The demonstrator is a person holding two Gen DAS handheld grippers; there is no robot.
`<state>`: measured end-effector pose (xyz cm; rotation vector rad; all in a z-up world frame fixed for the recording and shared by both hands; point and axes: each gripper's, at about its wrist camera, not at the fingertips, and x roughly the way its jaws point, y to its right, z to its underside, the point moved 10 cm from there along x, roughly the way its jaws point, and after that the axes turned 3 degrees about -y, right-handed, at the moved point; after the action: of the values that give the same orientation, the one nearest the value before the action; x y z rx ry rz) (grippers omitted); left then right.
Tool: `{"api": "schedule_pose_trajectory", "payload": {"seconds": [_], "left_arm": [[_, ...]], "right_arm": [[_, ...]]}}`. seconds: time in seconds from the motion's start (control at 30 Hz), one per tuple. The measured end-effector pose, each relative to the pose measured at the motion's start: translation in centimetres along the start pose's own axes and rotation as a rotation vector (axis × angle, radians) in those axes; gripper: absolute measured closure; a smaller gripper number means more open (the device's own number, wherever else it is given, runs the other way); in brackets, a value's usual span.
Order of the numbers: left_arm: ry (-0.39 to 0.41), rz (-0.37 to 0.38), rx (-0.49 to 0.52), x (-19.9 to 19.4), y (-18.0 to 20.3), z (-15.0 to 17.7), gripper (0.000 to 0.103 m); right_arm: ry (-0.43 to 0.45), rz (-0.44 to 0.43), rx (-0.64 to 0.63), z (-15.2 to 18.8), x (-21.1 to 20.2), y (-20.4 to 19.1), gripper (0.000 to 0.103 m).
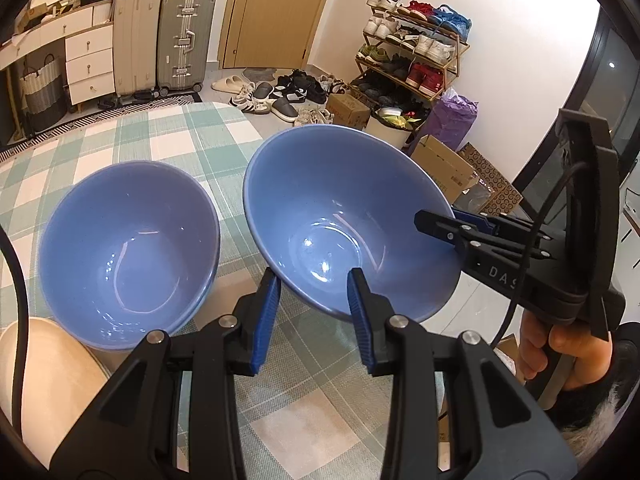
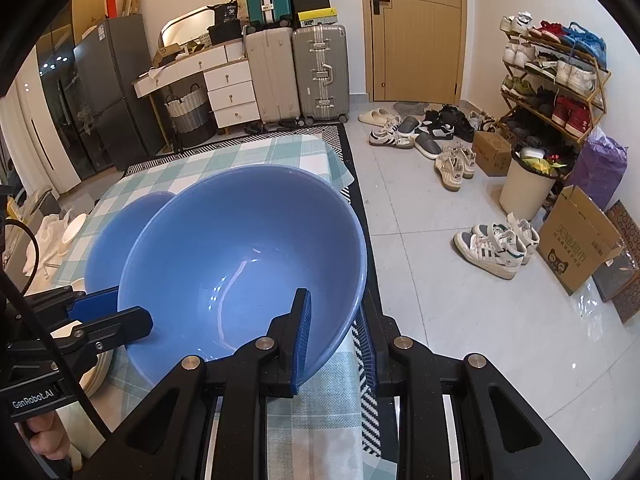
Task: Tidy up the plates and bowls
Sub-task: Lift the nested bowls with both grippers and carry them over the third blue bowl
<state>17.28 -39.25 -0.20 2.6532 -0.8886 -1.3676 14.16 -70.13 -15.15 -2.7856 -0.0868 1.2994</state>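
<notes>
A blue bowl (image 1: 340, 208) hangs tilted above the checked tablecloth (image 1: 168, 136), held by both grippers. My left gripper (image 1: 312, 300) is shut on its near rim, one finger inside and one outside. My right gripper (image 1: 452, 226) clamps the bowl's right rim. In the right wrist view the same bowl (image 2: 240, 248) fills the middle, with my right gripper (image 2: 336, 332) shut on its near edge and my left gripper (image 2: 116, 314) shut on the left edge. A second blue bowl (image 1: 128, 240) (image 2: 106, 240) rests on the table to the left, seemingly nested in another.
A cream plate (image 1: 52, 364) (image 2: 94, 372) lies at the near left of the table. The table edge (image 2: 340, 168) drops to a tiled floor with shoes (image 2: 492, 248), a cardboard box (image 2: 576, 236), a bin (image 2: 524, 188) and a shoe rack (image 2: 556, 80). Suitcases (image 2: 320, 72) stand by the far wall.
</notes>
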Motion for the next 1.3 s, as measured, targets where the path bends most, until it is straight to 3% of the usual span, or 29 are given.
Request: {"api": "schedule_pose_trajectory", "payload": {"seconds": [0.53, 1.3], "left_arm": [[0.066, -0.033, -0.002, -6.7, -0.4, -1.2, 0.072], [0.131, -0.115, -0.063, -16.2, -6.9, -1.8, 0.072]], "right_arm": [[0.057, 0.001, -0.047, -2.4, -4.0, -3.9, 0.080], [0.088, -0.079, -0.127, -6.1, -4.2, -13.4, 0.080]]}}
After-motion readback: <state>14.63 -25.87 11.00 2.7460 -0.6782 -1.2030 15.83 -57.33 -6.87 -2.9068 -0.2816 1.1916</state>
